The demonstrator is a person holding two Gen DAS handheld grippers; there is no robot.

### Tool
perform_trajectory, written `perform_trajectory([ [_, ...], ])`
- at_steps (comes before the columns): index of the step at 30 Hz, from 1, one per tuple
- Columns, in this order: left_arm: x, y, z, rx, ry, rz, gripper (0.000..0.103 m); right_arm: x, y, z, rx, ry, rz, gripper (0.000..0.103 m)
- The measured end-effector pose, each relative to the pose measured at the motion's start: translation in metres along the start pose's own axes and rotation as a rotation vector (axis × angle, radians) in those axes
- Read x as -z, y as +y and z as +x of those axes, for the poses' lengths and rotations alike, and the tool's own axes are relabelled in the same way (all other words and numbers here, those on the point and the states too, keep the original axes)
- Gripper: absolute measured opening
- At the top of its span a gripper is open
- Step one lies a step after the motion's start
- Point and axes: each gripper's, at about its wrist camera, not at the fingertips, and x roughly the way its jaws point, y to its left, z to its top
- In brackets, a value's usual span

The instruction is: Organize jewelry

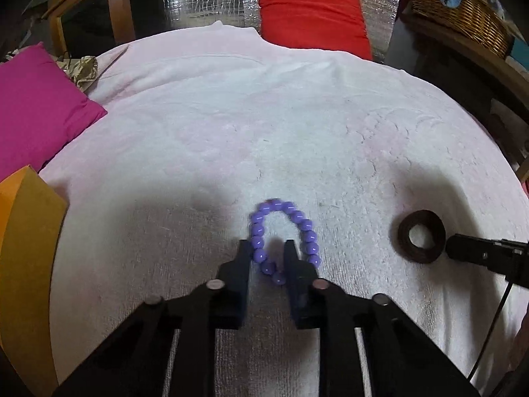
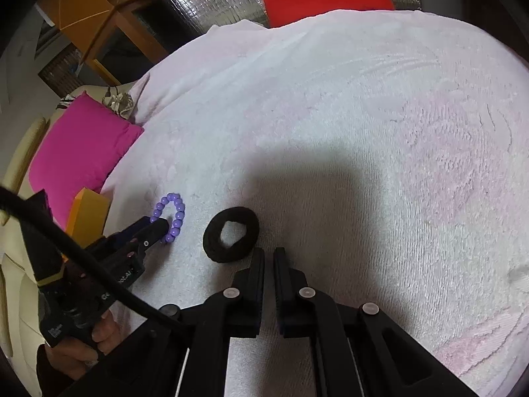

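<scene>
The purple bead bracelet (image 1: pixel 283 238) lies on the white towel (image 1: pixel 231 132). The left gripper (image 1: pixel 267 246) has its two fingers apart, one on each side of the bracelet's near part, not pinching it. Just to the right of the bracelet is a dark ring (image 2: pixel 230 233) (soft and fuzzy-looking). The right gripper (image 2: pixel 268 254) sits near that ring, fingers almost together, holding nothing.

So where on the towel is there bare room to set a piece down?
The far towel is bare, bordered by the pink cushion and the red one; so is its right side in the right wrist view. It is crowded near the front: the left claw straddles the beads, the dark ring lies beside the right claw.
</scene>
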Motion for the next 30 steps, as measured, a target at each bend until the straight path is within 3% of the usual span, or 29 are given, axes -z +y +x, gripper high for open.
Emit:
perform_trajectory([
  [7, 0.006, 0.002, -0.009, 0.064, 0.027, -0.004, 0.009, -0.013, 0.002, -0.004, -0.009, -0.032, 0.059, 0.012],
  [12, 0.012, 0.005, -0.017, 0.078, 0.036, 0.007, 0.009, -0.017, 0.018, 0.010, 0.010, -0.012, 0.033, 0.015],
  [14, 0.013, 0.006, -0.019, 0.071, 0.039, 0.014, 0.009, -0.018, 0.025, 0.018, 0.043, -0.001, 0.007, 0.021],
  [20, 0.013, 0.001, -0.020, 0.041, 0.034, 0.045, 0.010, -0.017, 0.040, 0.028, 0.142, -0.044, -0.048, 0.021],
  [30, 0.015, -0.004, -0.021, 0.002, 0.031, 0.089, 0.010, -0.016, 0.045, 0.030, 0.181, -0.062, -0.098, 0.020],
])
